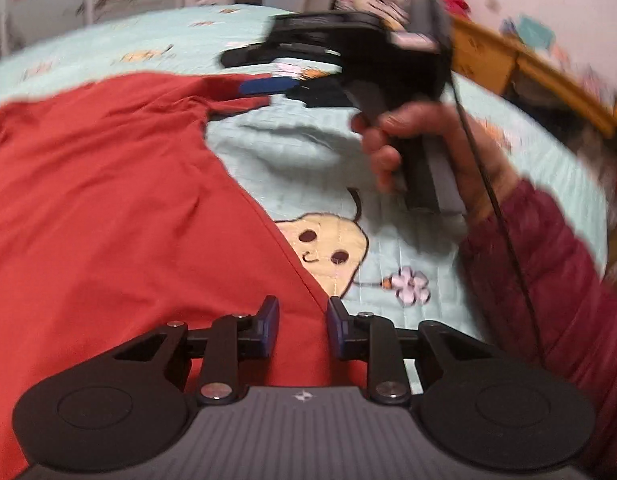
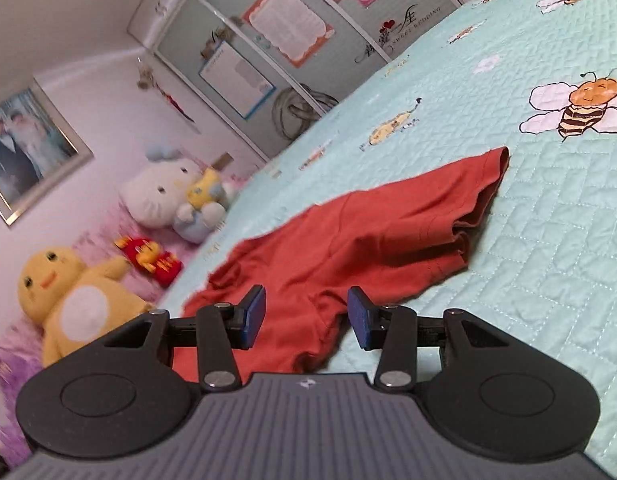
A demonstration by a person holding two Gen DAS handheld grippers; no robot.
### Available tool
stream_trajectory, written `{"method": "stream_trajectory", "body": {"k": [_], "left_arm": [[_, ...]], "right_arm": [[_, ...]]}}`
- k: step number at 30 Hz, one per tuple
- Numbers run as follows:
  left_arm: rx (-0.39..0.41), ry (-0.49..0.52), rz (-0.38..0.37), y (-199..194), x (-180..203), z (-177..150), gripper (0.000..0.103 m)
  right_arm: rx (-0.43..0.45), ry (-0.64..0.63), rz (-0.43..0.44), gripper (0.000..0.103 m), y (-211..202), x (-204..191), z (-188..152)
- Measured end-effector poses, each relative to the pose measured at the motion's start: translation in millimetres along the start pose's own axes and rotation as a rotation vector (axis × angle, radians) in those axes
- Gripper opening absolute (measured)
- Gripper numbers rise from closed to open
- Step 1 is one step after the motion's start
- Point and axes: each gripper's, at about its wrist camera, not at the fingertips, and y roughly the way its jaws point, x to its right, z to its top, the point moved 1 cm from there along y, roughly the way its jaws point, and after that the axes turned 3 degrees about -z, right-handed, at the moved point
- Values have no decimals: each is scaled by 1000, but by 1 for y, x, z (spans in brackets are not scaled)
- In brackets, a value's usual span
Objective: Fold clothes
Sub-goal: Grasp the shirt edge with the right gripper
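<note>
Left wrist view looks down along the left hand-held gripper (image 1: pixel 302 328), whose blue pads stand apart with a gap between them, straddling the slanting edge of a red garment (image 1: pixel 108 208) that fills the left half of the frame; nothing is pinched yet. The garment lies on a bed covered by a pale green quilt (image 1: pixel 308 152) printed with cartoon figures. At upper right of this view a hand (image 1: pixel 412 144) in a dark red sleeve holds the right hand-held gripper (image 1: pixel 256 76), its fingers reaching toward a sleeve or corner of the garment at upper centre; blur hides whether they touch the cloth. Right wrist view, tilted, shows that gripper (image 2: pixel 306 318) from behind, jaws parted and unclenched, with red cloth (image 2: pixel 372 232) lying between and beyond the pads but not clamped. Plush toys (image 2: pixel 80 300) sit at the left of that frame, clear of the work. The step appears to be taking hold of the garment's edges before a fold. To do it well, each gripper should probably slide one pad under the fabric, close on the garment alone without catching the quilt, and lift both corners evenly.
</note>
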Motion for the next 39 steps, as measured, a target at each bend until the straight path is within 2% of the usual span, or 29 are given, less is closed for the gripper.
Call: {"method": "stream_trajectory", "body": {"k": [1, 2, 4, 5, 6, 7, 10, 14, 18, 21, 25, 27, 29, 32, 36, 39], "left_arm": [[12, -39, -18, -2, -6, 3, 28], [53, -53, -16, -6, -12, 7, 28], [124, -65, 55, -13, -26, 11, 33], [153, -76, 95, -14, -36, 16, 40], [167, -102, 132, -12, -50, 20, 42], [174, -139, 154, -10, -65, 24, 43], [206, -238, 216, -4, -106, 39, 43], [274, -289, 255, 1, -142, 70, 43], [281, -334, 259, 18, -177, 100, 43], [305, -366, 299, 21, -201, 118, 44], [302, -385, 293, 36, -232, 144, 45], [297, -384, 298, 46, -244, 155, 45], [293, -388, 306, 58, -254, 163, 47], [274, -356, 312, 77, -257, 169, 47], [284, -307, 345, 88, -253, 165, 51], [279, -298, 340, 83, -256, 166, 56]], "right_arm": [[9, 19, 3, 46, -2, 2, 2], [22, 46, -1, 51, -5, 5, 3], [50, 122, -78, 58, -8, 18, 6], [63, 157, -132, 58, -9, 26, 6], [79, 185, -186, 58, -10, 33, 7], [100, 210, -224, 54, -10, 40, 7], [175, 265, -231, 55, -9, 56, 14], [270, 327, -232, 50, -2, 74, 24], [238, 254, -298, 50, 28, 71, 42], [198, 188, -343, 52, 53, 66, 56], [175, 128, -354, 53, 67, 59, 62], [162, 99, -354, 48, 68, 56, 61], [132, 108, -335, 8, 70, 58, 61], [132, 99, -321, 8, 67, 57, 63], [237, -8, -353, 7, 50, 38, 70], [273, 5, -299, 7, 35, 36, 76]]}}
